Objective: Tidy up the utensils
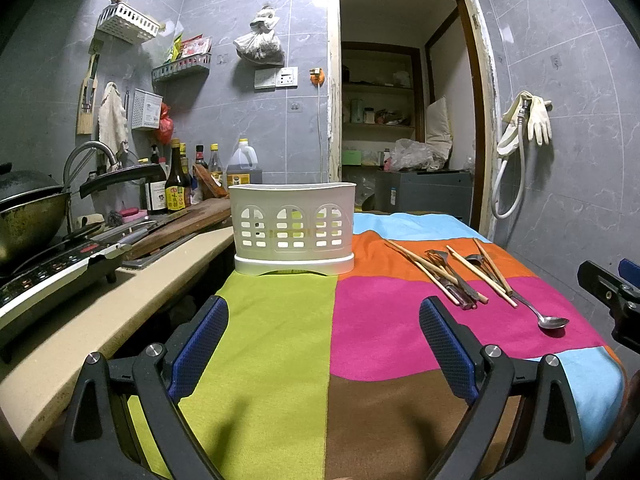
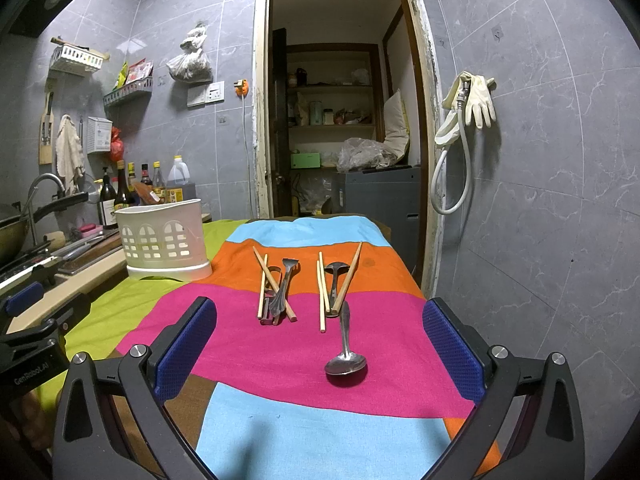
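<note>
A white slotted utensil holder [image 1: 294,230] stands upright at the far left of the colourful tablecloth; it also shows in the right wrist view [image 2: 164,240]. Wooden chopsticks [image 2: 322,296] and metal cutlery [image 2: 282,288] lie in two loose piles on the orange and pink patches. A metal spoon [image 2: 345,354] lies nearest, bowl toward me; it also shows in the left wrist view [image 1: 544,316]. My left gripper [image 1: 324,344] is open and empty, facing the holder. My right gripper [image 2: 320,344] is open and empty, with the spoon between its fingers' line, well short of the piles.
A counter [image 1: 120,304] runs along the left with a stove, a wok [image 1: 28,216], a cutting board and sauce bottles [image 1: 176,184]. An open doorway [image 2: 340,128] lies beyond the table. The tiled wall [image 2: 540,200] with a hose and gloves stands close on the right.
</note>
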The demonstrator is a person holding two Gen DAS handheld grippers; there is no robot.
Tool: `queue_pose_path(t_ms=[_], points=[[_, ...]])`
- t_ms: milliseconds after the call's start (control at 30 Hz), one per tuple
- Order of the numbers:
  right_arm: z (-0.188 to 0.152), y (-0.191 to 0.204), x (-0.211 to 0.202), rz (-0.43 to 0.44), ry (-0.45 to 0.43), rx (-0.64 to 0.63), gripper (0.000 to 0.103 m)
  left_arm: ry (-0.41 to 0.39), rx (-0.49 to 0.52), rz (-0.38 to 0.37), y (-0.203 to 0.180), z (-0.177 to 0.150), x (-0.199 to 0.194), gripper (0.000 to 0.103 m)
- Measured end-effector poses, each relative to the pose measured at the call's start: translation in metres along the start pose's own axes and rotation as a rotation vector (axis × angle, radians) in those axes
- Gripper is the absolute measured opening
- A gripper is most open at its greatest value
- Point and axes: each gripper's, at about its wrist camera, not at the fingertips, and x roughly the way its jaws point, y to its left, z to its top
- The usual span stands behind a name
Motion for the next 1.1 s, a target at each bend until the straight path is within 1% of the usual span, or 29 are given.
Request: queue_pose_path(t_ms=[100,167,400,500,600,667,867,1033,1100], points=[[0.002,0.001,-0.004,0.000,0.002,-0.001,0.103,-0.001,0.004,0.003,0.000,0.000,0.000,0.094],[0.002,0.001,-0.004,0.000,0.001,0.000,0.103,-0.002,0.004,0.003,0.003,0.008,-0.008,0.094],[0.002,0.001,-0.003,-0.004,-0.001,-0.002,0.103,-0.003,-0.002,0.006,0.006,0.005,-0.008,0.094],[0.005,0.001,-0.005,-0.009,-0.001,-0.006,0.103,-0.006,-0.010,0.009,0.012,0.002,-0.002,0.094],[0.009,0.002,-0.007,-0.044,-0.015,-0.015,0.103,-0.015,-0.018,0.019,0.012,0.004,0.003,0.094],[0.009,0.003,-0.006,-0.048,-0.016,-0.018,0.103,-0.019,-0.021,0.027,0.013,0.008,0.005,0.094],[0.014,0.001,0.002,-0.117,-0.030,-0.051,0.103,-0.013,-0.070,0.006,0.021,0.022,0.015,0.094],[0.025,-0.006,0.010,-0.217,-0.053,-0.064,0.103,-0.023,-0.043,0.008,0.020,0.040,0.024,0.094],[0.030,-0.008,0.015,-0.214,-0.058,-0.072,0.103,-0.015,-0.041,0.003,0.019,0.048,0.031,0.094]])
